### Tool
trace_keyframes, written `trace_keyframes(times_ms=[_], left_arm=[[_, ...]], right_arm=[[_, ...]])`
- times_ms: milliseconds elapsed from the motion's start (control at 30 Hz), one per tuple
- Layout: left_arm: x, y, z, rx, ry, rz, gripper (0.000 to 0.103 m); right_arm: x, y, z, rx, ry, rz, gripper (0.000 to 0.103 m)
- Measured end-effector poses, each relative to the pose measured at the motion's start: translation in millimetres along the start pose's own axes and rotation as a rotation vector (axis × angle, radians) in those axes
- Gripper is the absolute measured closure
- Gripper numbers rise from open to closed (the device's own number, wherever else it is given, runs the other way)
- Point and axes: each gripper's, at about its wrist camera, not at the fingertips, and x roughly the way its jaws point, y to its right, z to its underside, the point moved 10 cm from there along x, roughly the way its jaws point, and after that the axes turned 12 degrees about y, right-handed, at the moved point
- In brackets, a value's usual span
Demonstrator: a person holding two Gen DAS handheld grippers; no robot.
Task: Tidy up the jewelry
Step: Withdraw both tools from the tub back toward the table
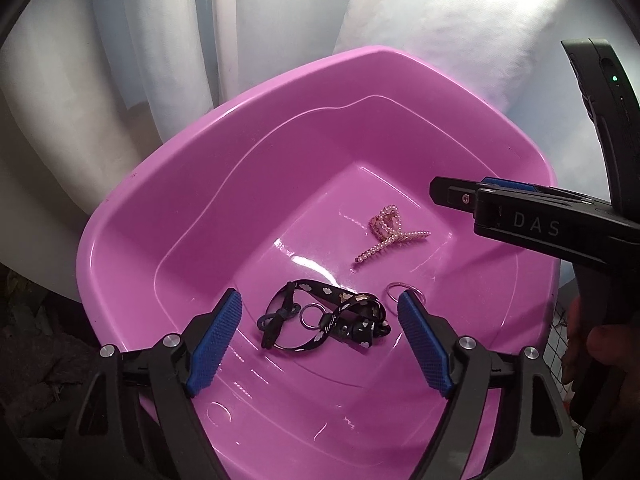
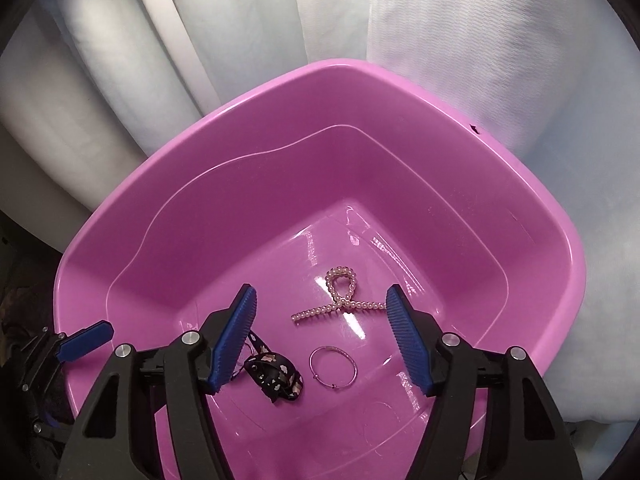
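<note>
A pink plastic basin (image 1: 168, 216) (image 2: 168, 200) holds three pieces. A black strap with cloud print and a metal ring (image 1: 328, 320) (image 2: 276, 376) lies near its front. A pearl hair claw (image 1: 390, 236) (image 2: 340, 300) lies further in. A thin silver bangle (image 2: 332, 368) (image 1: 396, 290) lies beside the strap. My left gripper (image 1: 320, 340) is open and empty, above the strap. My right gripper (image 2: 322, 334) is open and empty, above the bangle and claw; it shows in the left wrist view (image 1: 456, 196) over the basin's right side.
White cloth and pillows (image 1: 460, 48) (image 2: 480, 60) lie behind and right of the basin. Dark clutter (image 1: 36, 340) lies to its left. My hand (image 1: 592, 344) grips the right gripper's handle.
</note>
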Motion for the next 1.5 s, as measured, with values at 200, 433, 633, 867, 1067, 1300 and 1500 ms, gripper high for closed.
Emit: trace_keyframes(times_ms=[200, 433, 633, 867, 1067, 1300, 1500], left_arm=[[-6, -2, 2, -0.006, 0.001, 0.008, 0.015], [-16, -6, -3, 0.006, 0.025, 0.005, 0.012], [-27, -12, -5, 0.008, 0.042, 0.022, 0.01], [-39, -17, -2, 0.025, 0.057, 0.045, 0.009], [-48, -14, -2, 0.017, 0.068, 0.106, 0.008], [-56, -6, -4, 0.045, 0.09, 0.175, 0.008], [-70, 1, -9, 0.085, 0.166, 0.231, 0.008]], right_arm=[[0, -2, 2, 0.008, 0.003, -0.004, 0.038], [-4, -2, -2, 0.02, 0.014, -0.011, 0.038], [-12, -7, -1, 0.027, 0.023, -0.01, 0.034], [-29, -16, 2, 0.033, 0.056, 0.005, 0.034], [-46, -21, 5, 0.054, 0.098, 0.014, 0.034], [-67, -19, 17, 0.103, 0.143, 0.042, 0.034], [-94, -5, 38, 0.199, 0.223, 0.077, 0.034]])
